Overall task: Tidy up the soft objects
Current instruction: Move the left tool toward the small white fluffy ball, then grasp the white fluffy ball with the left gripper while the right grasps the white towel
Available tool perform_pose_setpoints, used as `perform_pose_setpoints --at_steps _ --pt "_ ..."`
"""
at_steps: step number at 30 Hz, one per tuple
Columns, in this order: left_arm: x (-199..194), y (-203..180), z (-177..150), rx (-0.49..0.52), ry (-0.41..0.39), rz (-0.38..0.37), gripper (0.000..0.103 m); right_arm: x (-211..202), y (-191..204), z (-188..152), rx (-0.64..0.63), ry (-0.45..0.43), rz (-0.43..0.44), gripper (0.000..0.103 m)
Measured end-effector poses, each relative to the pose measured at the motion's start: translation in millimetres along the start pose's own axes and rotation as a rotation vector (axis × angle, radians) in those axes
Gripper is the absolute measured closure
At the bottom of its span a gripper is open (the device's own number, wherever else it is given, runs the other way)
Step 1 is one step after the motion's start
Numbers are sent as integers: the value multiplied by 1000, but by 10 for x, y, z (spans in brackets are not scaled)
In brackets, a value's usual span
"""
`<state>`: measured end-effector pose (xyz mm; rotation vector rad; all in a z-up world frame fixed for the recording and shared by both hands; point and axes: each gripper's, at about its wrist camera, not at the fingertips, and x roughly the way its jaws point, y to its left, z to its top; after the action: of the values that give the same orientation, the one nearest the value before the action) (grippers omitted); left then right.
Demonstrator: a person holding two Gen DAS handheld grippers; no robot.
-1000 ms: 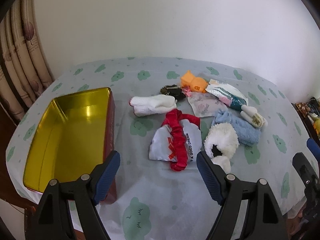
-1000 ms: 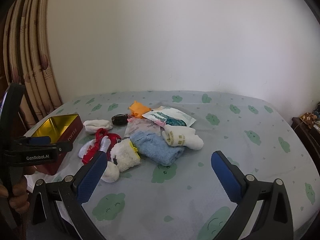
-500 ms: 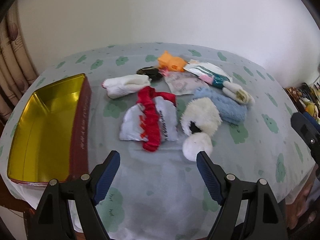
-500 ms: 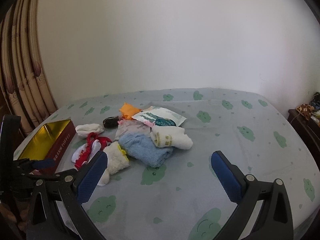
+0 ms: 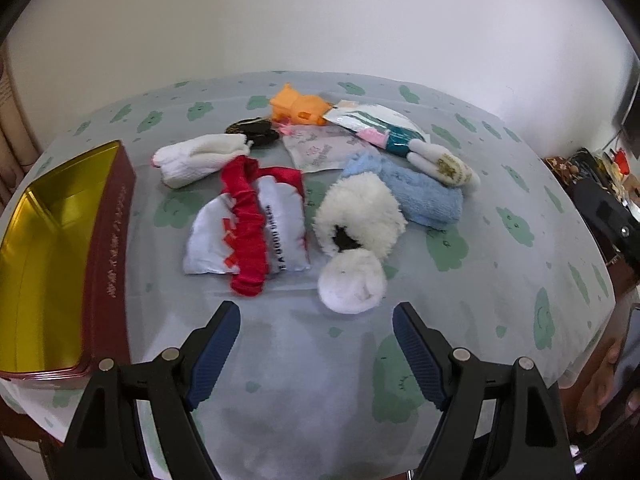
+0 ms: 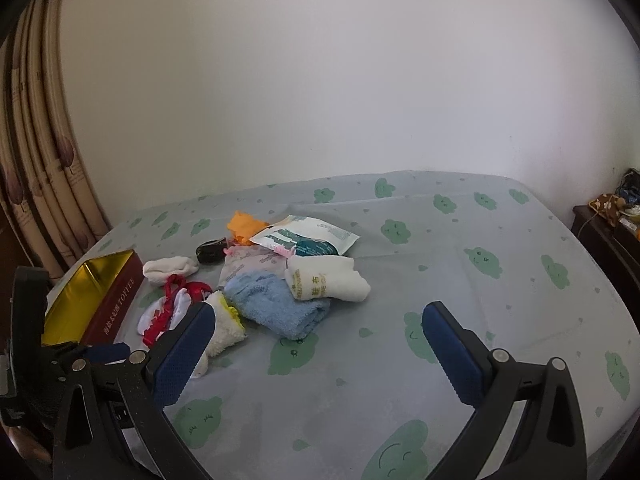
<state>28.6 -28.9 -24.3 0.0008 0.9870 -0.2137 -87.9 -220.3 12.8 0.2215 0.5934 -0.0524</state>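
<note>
Fleecy white socks (image 5: pixel 354 236) lie just ahead of our left gripper (image 5: pixel 316 344), whose fingers are spread wide and empty; a red-and-white cloth (image 5: pixel 248 224) lies beyond its left finger, the gold-lined tin (image 5: pixel 44 256) further left. Our right gripper (image 6: pixel 316 344), likewise spread and empty, has the blue towel (image 6: pixel 276 308) ahead-left.

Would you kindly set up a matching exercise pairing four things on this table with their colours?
Things:
1. towel
2. tin
3. scrunchie
4. toy

Colours:
A. orange
B. gold inside, dark red outside
C. light blue
D. red

Pairs: 1-C, 2-B, 3-D, 4-A
</note>
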Motion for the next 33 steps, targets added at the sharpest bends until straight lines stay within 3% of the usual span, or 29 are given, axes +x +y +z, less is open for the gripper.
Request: perform_pose_setpoints --at_steps 10,20,22,24,31,33 --pt "126 -96 49 18 11 -69 22 35 12 -20 1 14 1 0" --pt "211 -185 51 57 11 -32 22 97 -9 -50 2 35 5 0" --pt "213 -220 44 80 3 -22 25 102 -18 -55 6 38 4 0" --pt "228 -248 39 99 7 -14 35 109 -29 -58 10 41 4 0" --pt "282 -264 12 113 22 -12 43 140 -56 -63 20 54 6 0" --pt "289 -276 10 120 26 -9 56 150 -62 -63 24 57 7 0"
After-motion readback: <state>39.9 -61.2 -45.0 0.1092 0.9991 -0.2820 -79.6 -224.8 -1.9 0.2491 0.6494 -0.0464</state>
